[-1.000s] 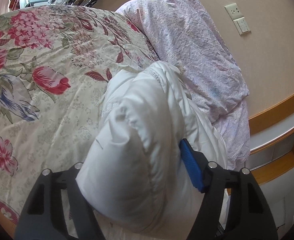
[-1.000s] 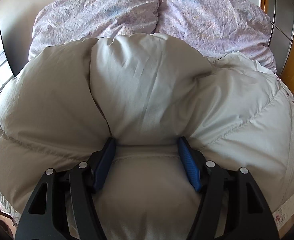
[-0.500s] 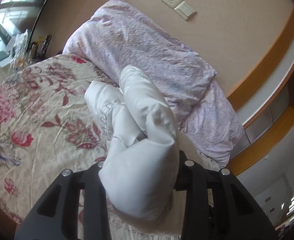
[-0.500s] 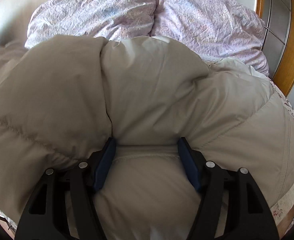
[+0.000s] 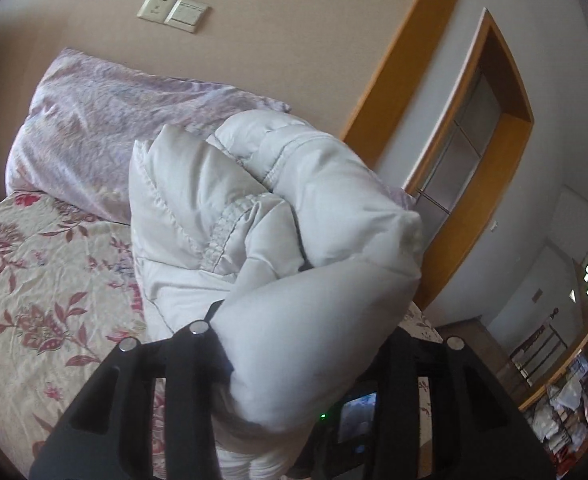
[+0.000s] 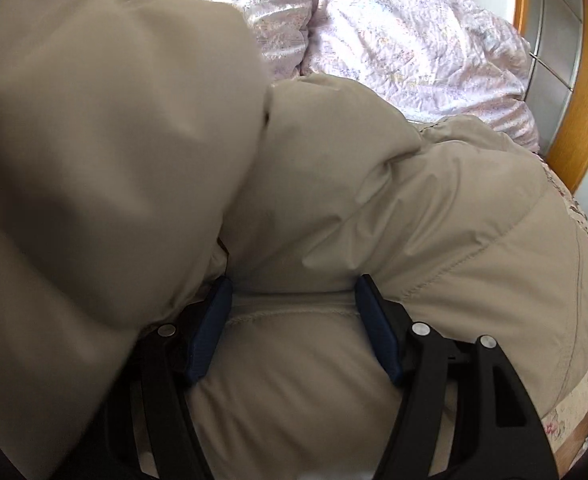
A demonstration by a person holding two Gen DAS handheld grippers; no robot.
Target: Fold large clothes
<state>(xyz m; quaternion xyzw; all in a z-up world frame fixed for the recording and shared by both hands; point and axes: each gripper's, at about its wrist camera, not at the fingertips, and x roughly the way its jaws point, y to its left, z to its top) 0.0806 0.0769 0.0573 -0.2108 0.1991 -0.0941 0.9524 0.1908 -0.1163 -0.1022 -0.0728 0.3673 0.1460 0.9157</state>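
On the bed [image 5: 34, 280], over its flowered cover, the white padded jacket [image 5: 294, 240] is bunched into a thick roll, part lifted, part still resting near the lilac pillows [image 6: 414, 40]. The left claw [image 5: 294, 360] grips a fat wad of it, pads buried in the fabric. The right claw [image 6: 294, 320] pinches a quilted seam fold between its blue pads [image 6: 210, 332]. It looks light and puffy, springy enough to push back out of any fold, with a smooth shell that may slip; stitched seams and hems seem the surest holds. The mattress is soft and roomy. Behind stand a beige wall with a socket plate [image 5: 172, 11] and a wooden headboard [image 6: 570, 148].
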